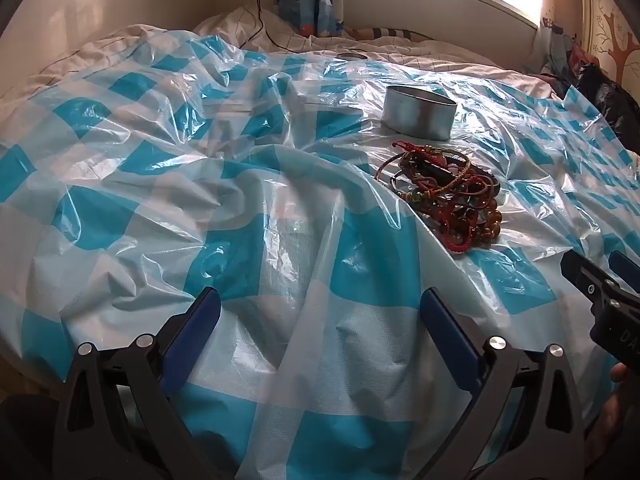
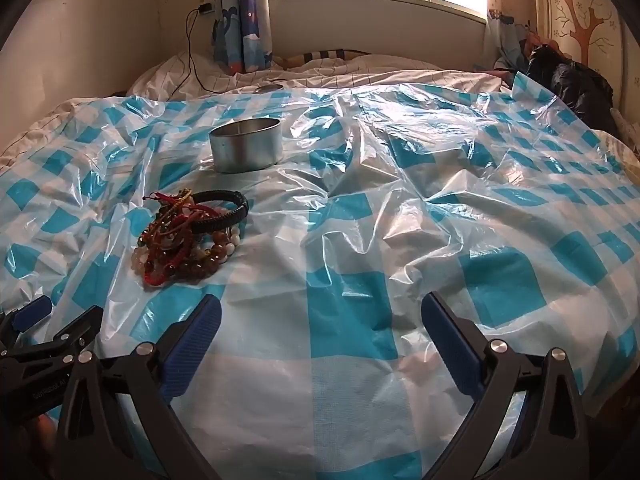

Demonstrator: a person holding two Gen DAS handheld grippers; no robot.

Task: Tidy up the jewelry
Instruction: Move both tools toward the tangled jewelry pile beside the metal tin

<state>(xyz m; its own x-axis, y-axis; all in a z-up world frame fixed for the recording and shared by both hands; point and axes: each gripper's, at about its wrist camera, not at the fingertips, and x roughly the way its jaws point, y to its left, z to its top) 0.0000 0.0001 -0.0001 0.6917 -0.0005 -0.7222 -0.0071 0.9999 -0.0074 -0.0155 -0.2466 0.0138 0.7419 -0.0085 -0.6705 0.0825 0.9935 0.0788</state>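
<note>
A tangled pile of bracelets, with red cords, amber beads and a black braided band, lies on the blue-and-white checked plastic sheet; it also shows in the right wrist view. A round metal tin stands open just behind the pile, seen too in the right wrist view. My left gripper is open and empty, near and left of the pile. My right gripper is open and empty, near and right of the pile. Each gripper shows at the edge of the other's view.
The sheet covers a rumpled bed. A round metal lid lies at the sheet's far edge. A black cable runs from a wall charger. Curtains and a window stand behind. A dark bag sits at the far right.
</note>
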